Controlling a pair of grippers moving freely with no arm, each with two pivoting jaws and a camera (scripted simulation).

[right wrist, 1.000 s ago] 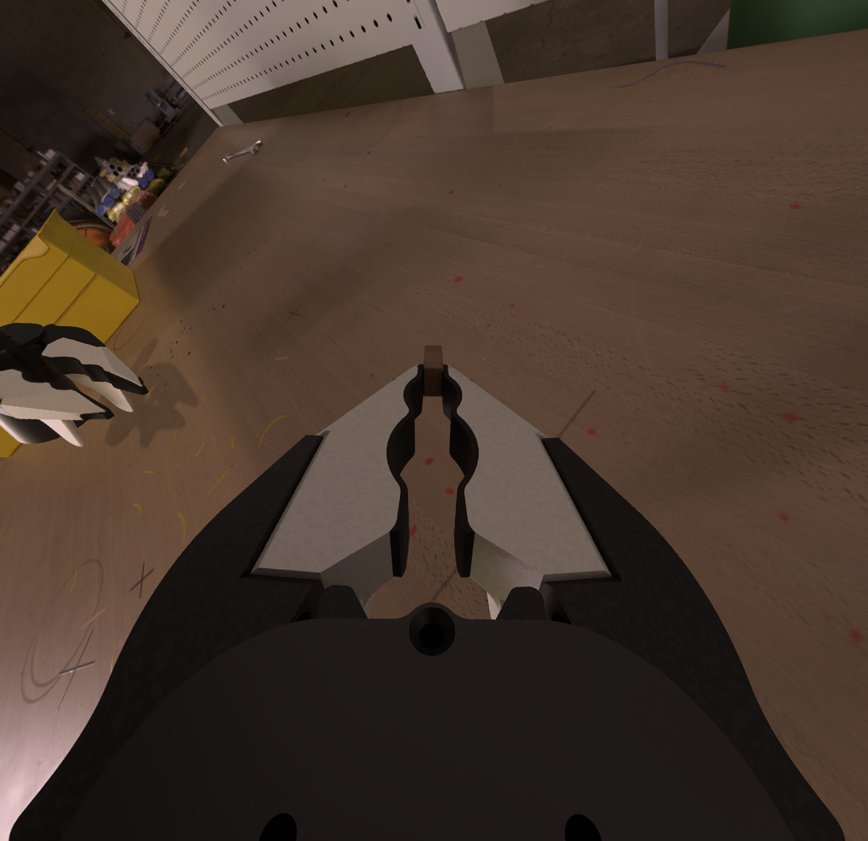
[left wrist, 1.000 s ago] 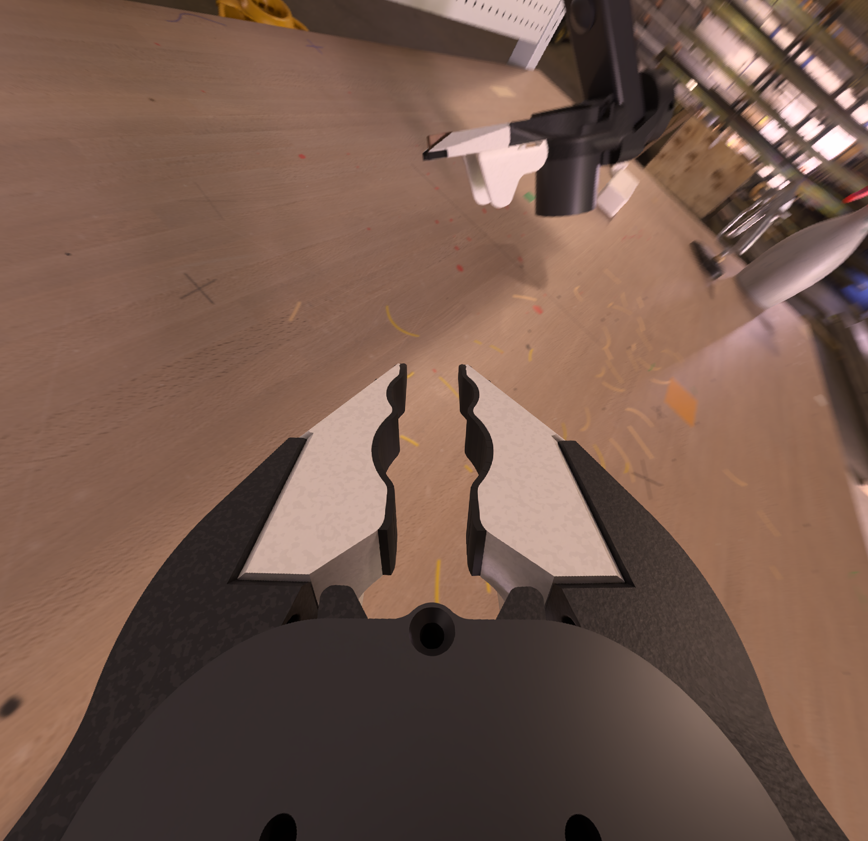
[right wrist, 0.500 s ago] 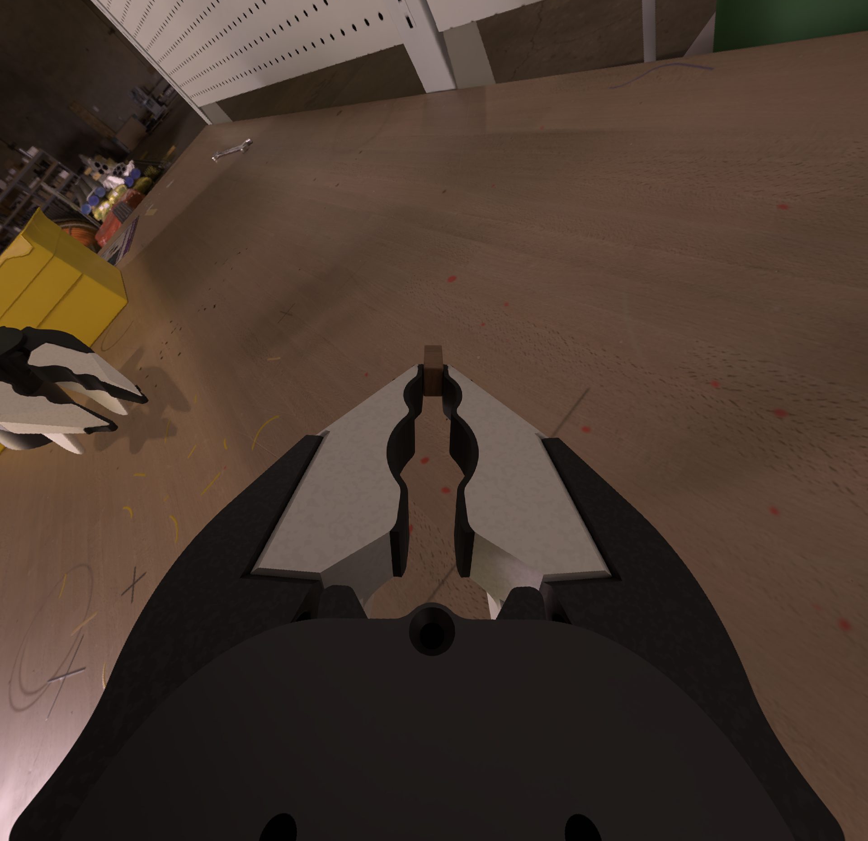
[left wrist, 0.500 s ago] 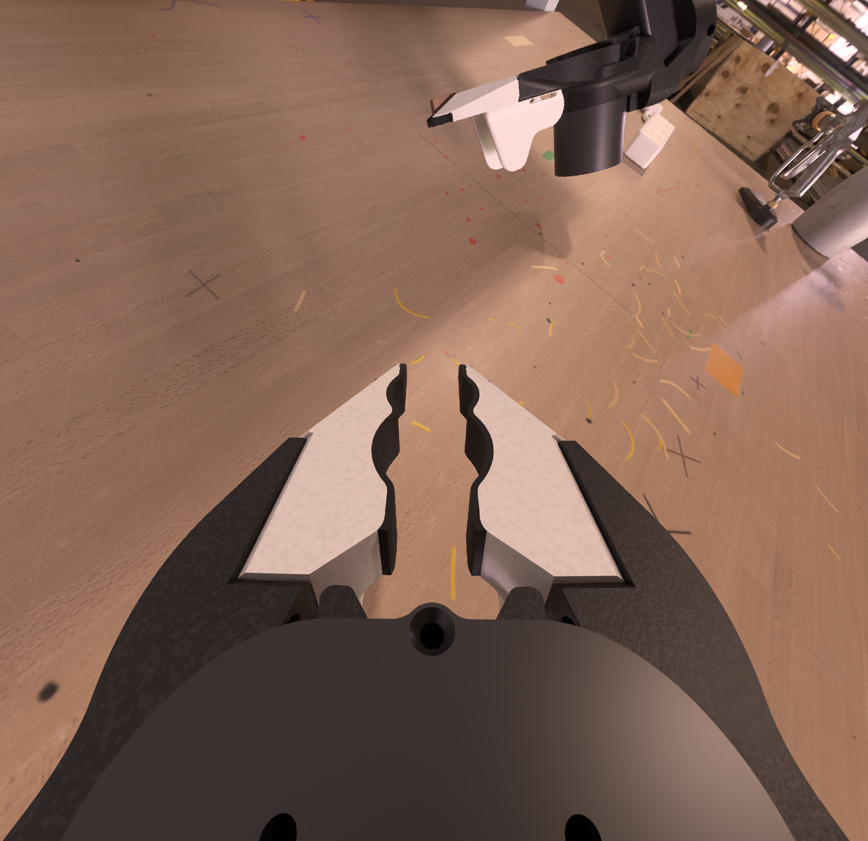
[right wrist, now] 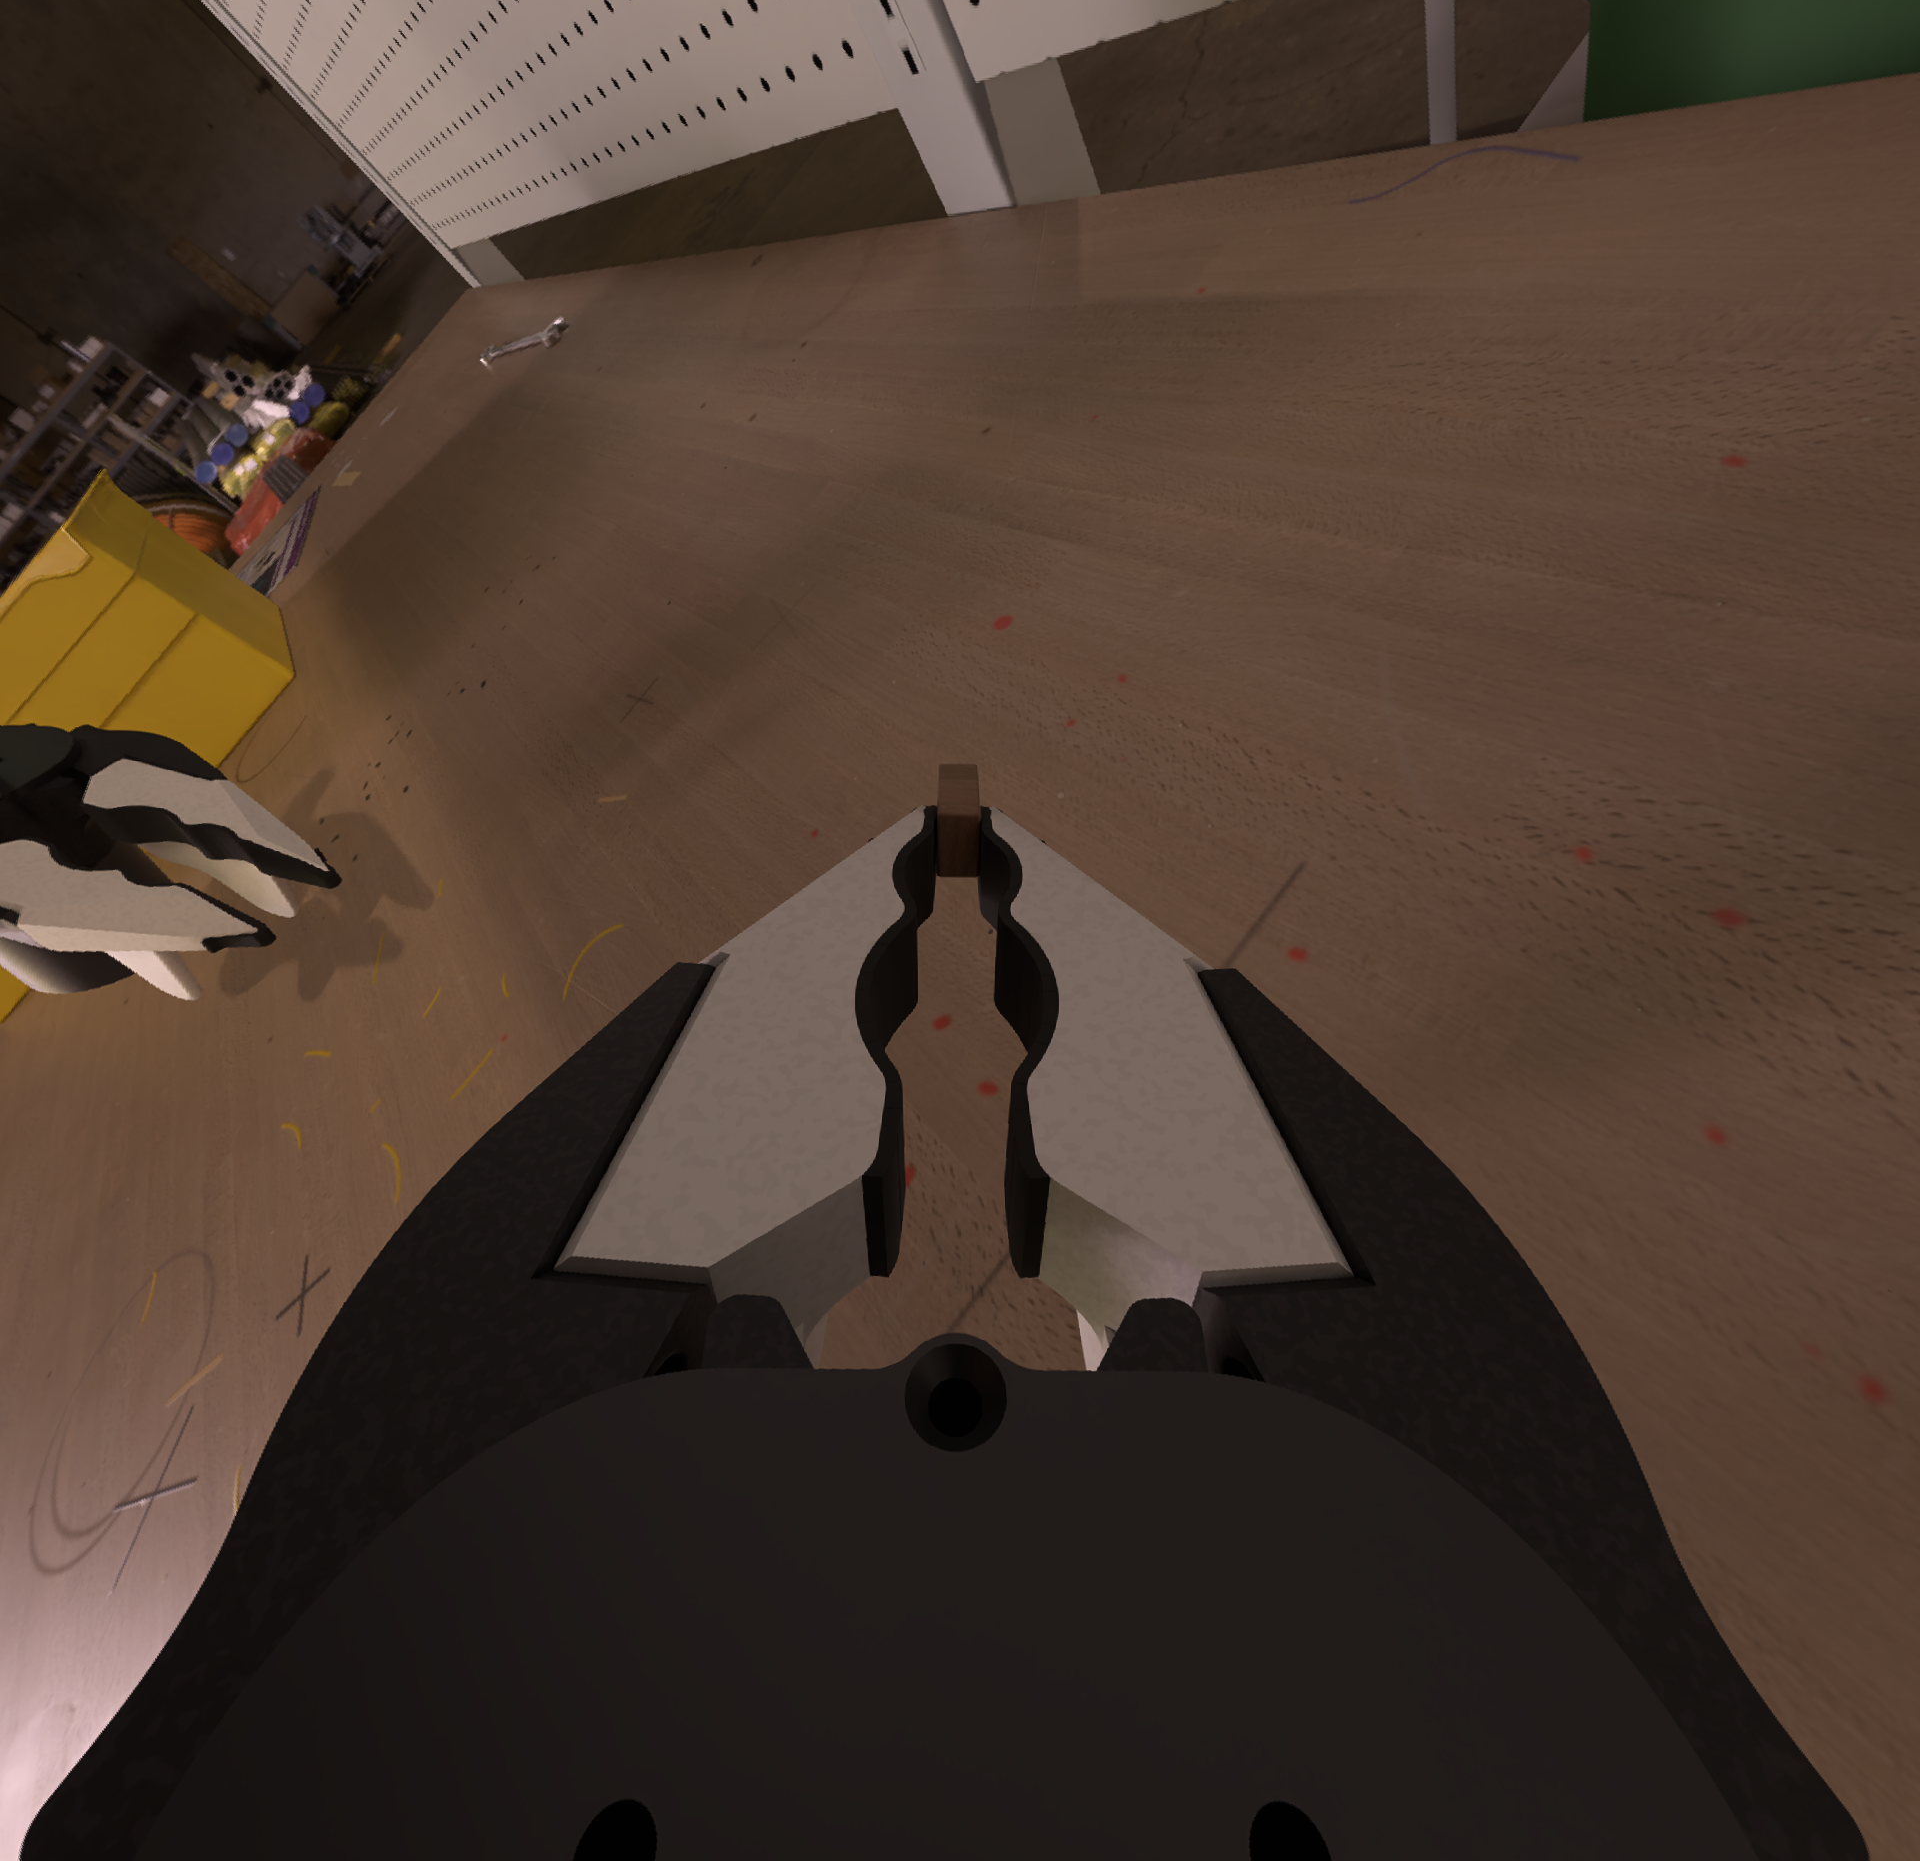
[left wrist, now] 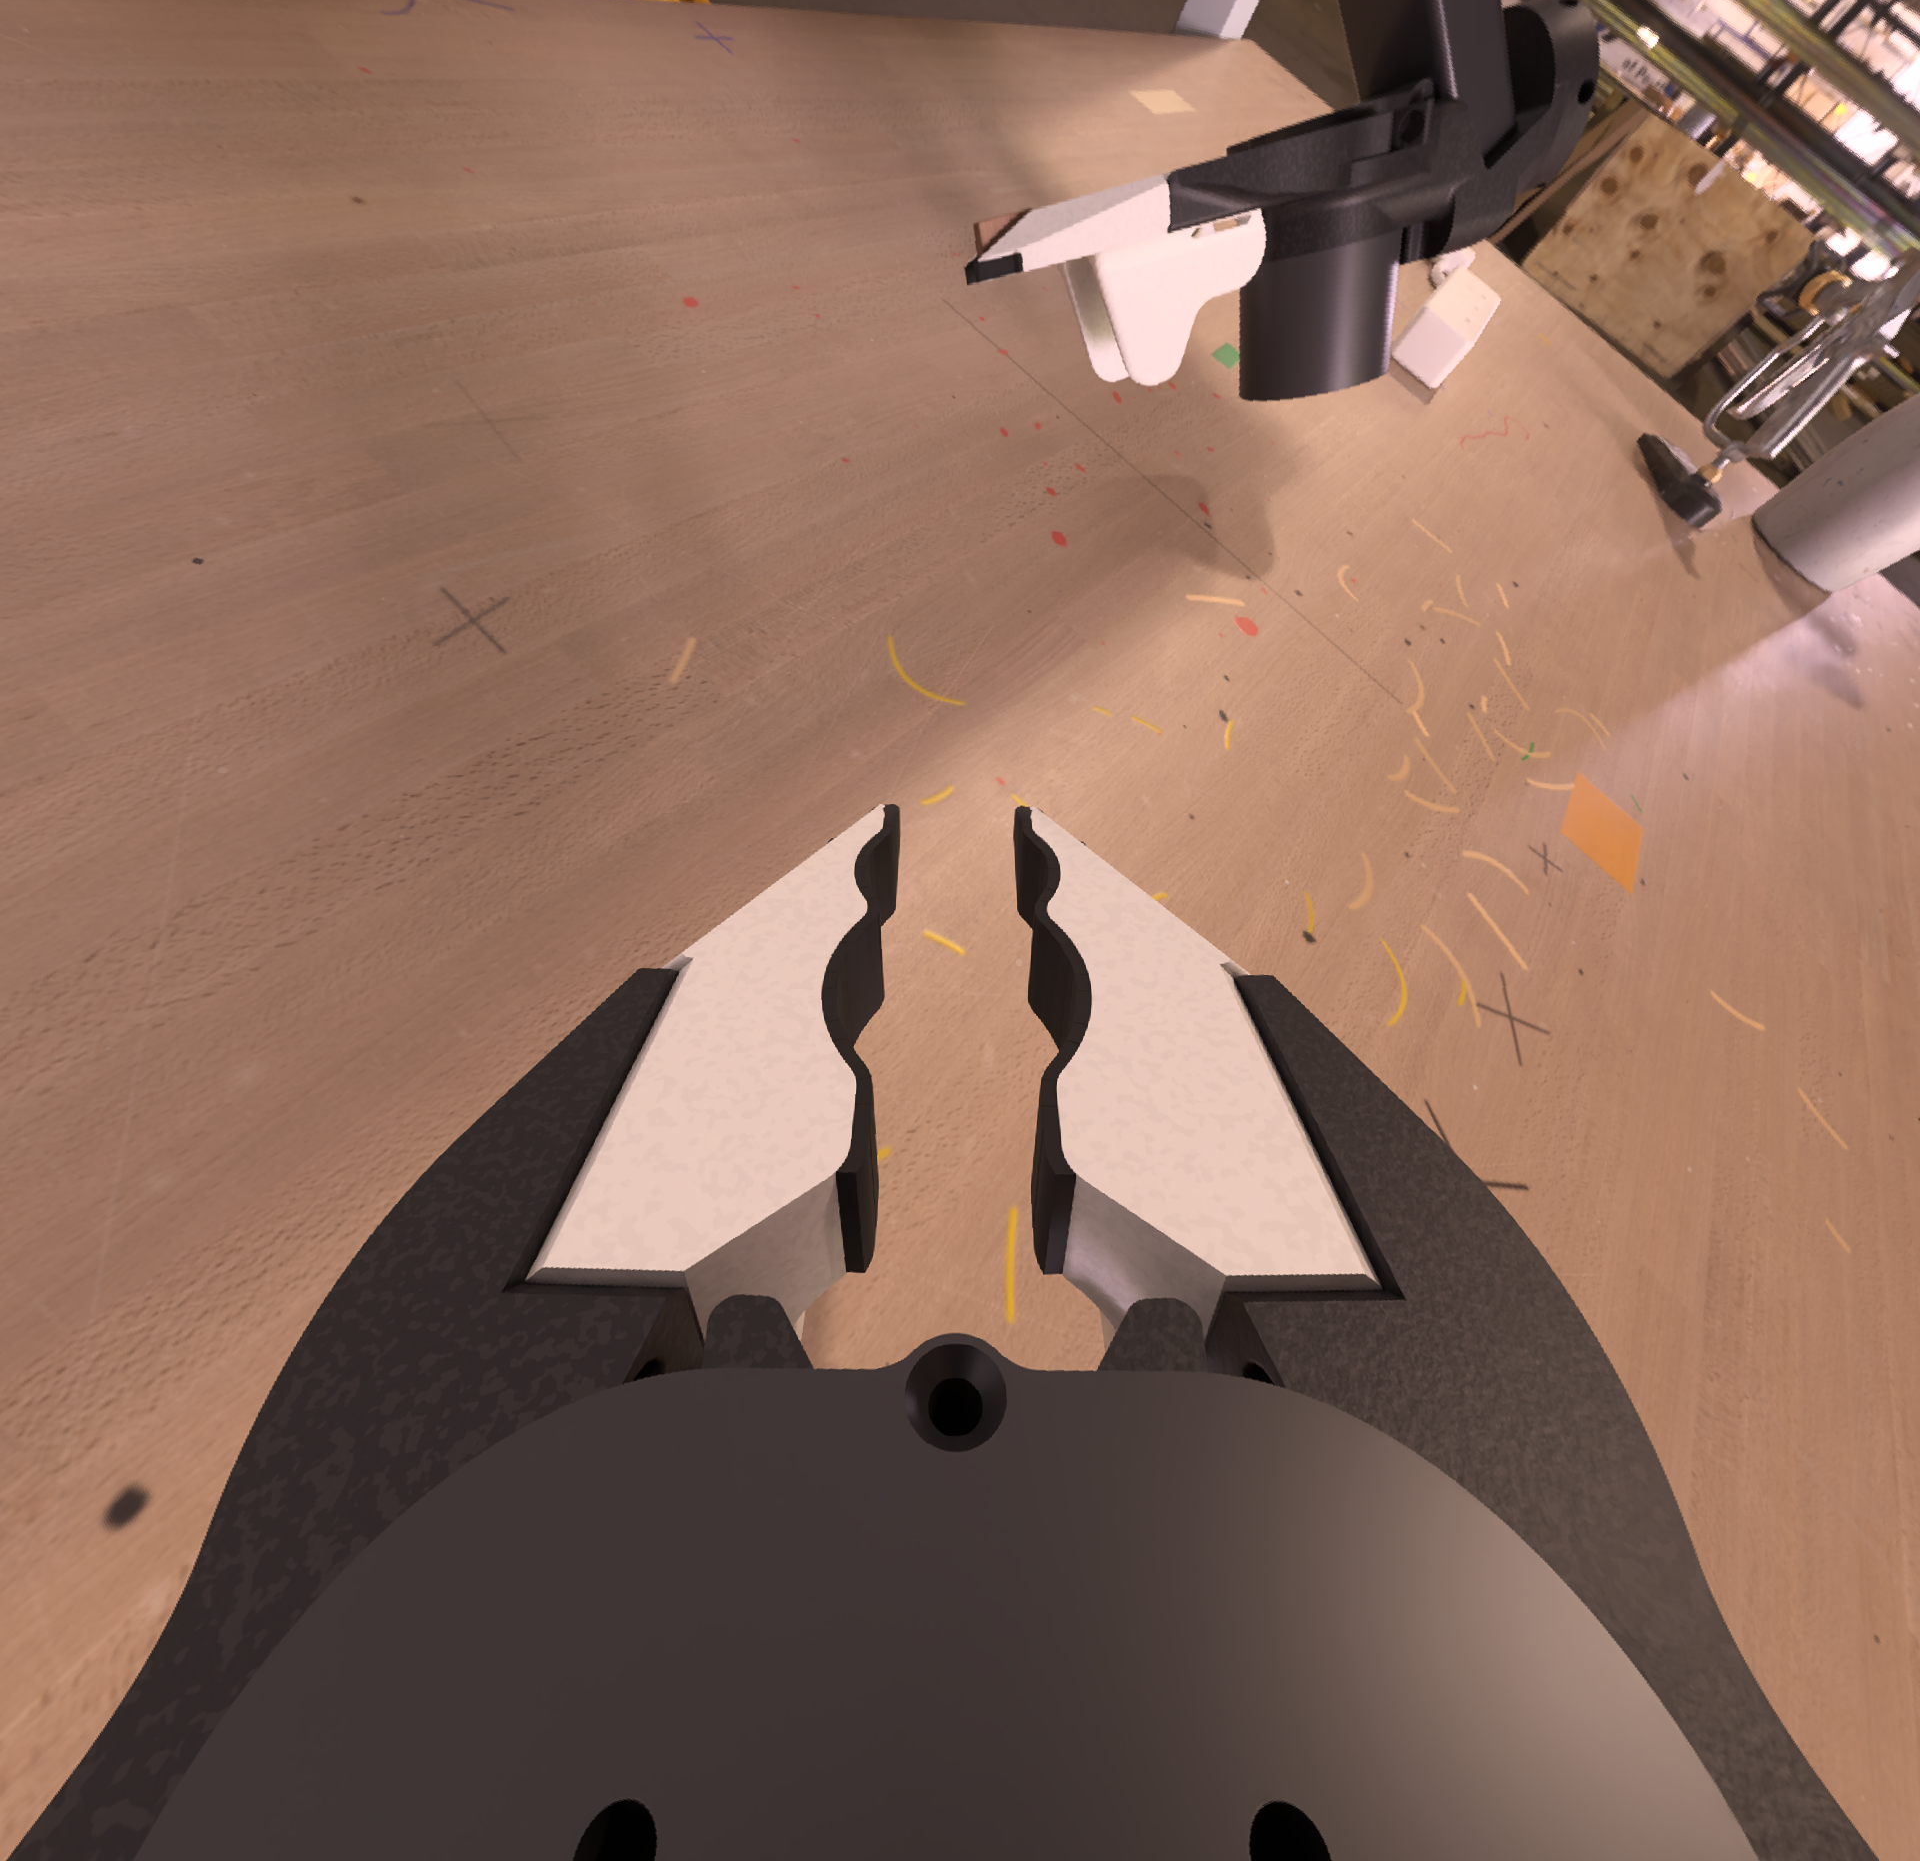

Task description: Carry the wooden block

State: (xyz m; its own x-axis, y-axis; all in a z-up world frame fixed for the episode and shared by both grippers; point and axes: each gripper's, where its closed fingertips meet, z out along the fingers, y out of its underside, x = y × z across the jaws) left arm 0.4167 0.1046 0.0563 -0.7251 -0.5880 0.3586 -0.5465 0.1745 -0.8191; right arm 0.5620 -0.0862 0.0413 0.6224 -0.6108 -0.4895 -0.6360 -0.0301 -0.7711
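We've got the right gripper (right wrist: 957, 824) clamped on the wooden block (right wrist: 957, 819), pinched right at the fingertips with the top end poking out past them. It hangs clear above the workbench (right wrist: 1351, 616). Compared with a second ago the bench view under it has slid a bit and the block sits the same in the grip, so we'd say the carry is going fine with no slipping. The left gripper (left wrist: 957, 824) is nearer its own patch of bench, jaws apart, holding nothing, and its view has swung round since then. Count: two grippers, one block. Further off on the left, one yellow box (right wrist: 125, 627); far back, one small wrench (right wrist: 525, 341).
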